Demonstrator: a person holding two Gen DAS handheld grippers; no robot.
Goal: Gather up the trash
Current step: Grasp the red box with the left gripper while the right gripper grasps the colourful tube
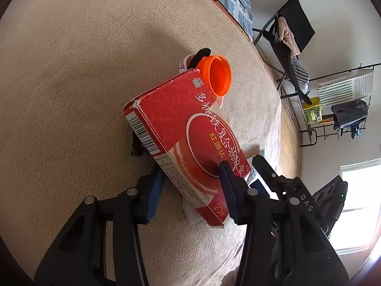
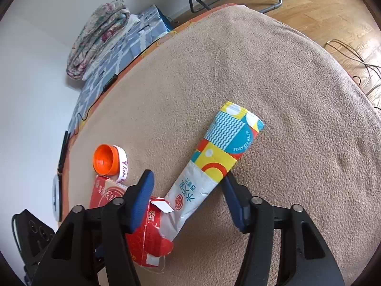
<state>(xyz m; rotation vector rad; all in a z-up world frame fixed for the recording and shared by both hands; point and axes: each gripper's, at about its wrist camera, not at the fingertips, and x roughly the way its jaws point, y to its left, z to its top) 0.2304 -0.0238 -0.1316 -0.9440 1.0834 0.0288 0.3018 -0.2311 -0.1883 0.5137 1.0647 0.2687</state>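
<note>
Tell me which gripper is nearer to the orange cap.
Left. The left gripper straddles the red box, whose far end lies beside the orange cap. The right gripper straddles the colourful packet, off to the side of the cap.

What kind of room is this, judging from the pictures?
Most likely a bedroom: a folded quilt lies on a blue patterned sheet, clothes hang on a drying rack, and the floor is wooden.

Bright window daylight, soft shadows, fisheye-warped edges.
</note>
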